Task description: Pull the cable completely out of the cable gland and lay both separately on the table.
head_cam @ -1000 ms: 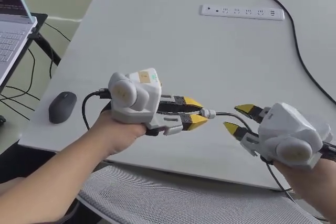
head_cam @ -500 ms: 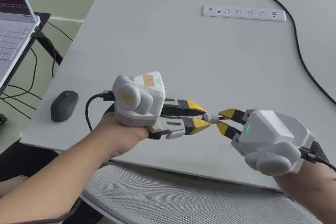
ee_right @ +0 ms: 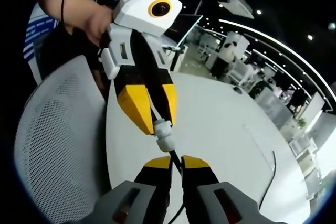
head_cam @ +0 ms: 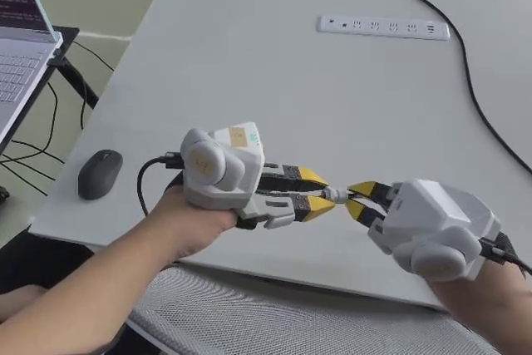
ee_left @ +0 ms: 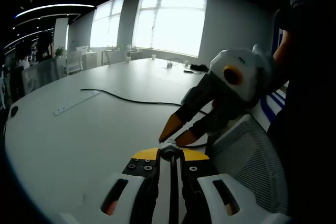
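Observation:
A small white cable gland (head_cam: 335,196) sits clamped between the yellow tips of my left gripper (head_cam: 322,193), just above the table's near edge. In the left gripper view the gland (ee_left: 169,149) pokes out from between the shut jaws of the left gripper (ee_left: 170,156). A thin black cable (ee_right: 177,162) leaves the gland (ee_right: 164,132) and runs straight into my right gripper (ee_right: 176,163), which is shut on it close behind the gland. In the head view the right gripper (head_cam: 356,200) faces the left one tip to tip.
On the white table (head_cam: 249,64), a power strip (head_cam: 382,27) and its black lead (head_cam: 478,97) lie at the far right. A mouse (head_cam: 100,174) rests near the left edge, beside a laptop (head_cam: 17,56). A mesh chair (head_cam: 249,313) is below the near edge.
My right gripper has moved left to the gland and shut on the cable; a second ago it stood open and farther right. The left gripper has kept its hold.

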`<state>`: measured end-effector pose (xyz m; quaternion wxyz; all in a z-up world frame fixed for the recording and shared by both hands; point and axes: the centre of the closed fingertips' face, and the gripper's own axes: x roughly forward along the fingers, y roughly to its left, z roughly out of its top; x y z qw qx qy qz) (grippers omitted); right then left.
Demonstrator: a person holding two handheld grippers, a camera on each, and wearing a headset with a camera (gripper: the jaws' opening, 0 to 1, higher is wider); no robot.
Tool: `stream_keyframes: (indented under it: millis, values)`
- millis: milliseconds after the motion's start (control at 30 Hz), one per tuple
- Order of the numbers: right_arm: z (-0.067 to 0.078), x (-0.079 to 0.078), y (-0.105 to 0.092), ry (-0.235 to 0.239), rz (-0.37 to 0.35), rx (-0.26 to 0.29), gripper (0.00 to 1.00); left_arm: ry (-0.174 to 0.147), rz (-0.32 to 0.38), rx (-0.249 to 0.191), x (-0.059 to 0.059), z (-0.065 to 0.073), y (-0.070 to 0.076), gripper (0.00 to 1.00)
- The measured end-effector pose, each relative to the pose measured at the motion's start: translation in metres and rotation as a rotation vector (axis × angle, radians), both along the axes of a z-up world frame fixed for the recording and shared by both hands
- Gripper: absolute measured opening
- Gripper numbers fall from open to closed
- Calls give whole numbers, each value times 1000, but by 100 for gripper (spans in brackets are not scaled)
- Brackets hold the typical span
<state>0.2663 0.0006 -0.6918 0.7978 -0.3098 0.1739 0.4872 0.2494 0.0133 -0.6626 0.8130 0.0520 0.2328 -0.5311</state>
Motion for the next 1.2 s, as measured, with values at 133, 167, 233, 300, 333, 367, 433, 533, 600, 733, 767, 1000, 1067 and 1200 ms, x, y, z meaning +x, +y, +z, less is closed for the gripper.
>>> stream_keyframes:
  millis: [133, 167, 233, 300, 333, 367, 433, 533, 600, 733, 767, 1000, 1067, 1200]
  values:
    - [-3, 6, -7, 36, -43, 10, 1, -1, 5, -7, 2, 1, 1, 15]
    - [-5, 7, -8, 47, -52, 12, 1, -2, 7, -7, 2, 1, 1, 15]
    - [-10, 8, -13, 74, -70, 17, 0, -4, 11, -7, 4, 2, 2, 15]
    - [-15, 8, -17, 92, -90, 18, 0, -6, 12, -5, 4, 2, 3, 15]
    - [-17, 9, -19, 96, -96, 20, 0, -6, 12, -5, 4, 2, 4, 15]
    - [-18, 9, -22, 109, -111, 29, 0, -4, 13, -4, 5, 2, 4, 15]
    - [-24, 10, -27, 151, -151, 49, 0, -3, 13, -3, 4, 1, 5, 15]
    - [-30, 12, -33, 214, -210, 85, 0, -3, 17, -2, 5, 1, 5, 15]
    - [-34, 13, -37, 254, -246, 108, 0, -2, 17, -2, 5, 1, 4, 15]
    - [-43, 16, -47, 330, -318, 156, 0, -3, 18, -2, 5, 1, 3, 15]
    - [-45, 16, -49, 357, -338, 170, 0, -4, 19, -3, 6, 1, 3, 15]
    - [-53, 15, -54, 455, -413, 220, 1, -4, 21, 2, 6, -1, 4, 15]
    - [-53, 15, -54, 454, -415, 220, 1, -3, 22, 1, 6, -1, 4, 15]
    - [-53, 14, -52, 448, -407, 211, 1, -1, 23, 3, 5, -2, 5, 15]
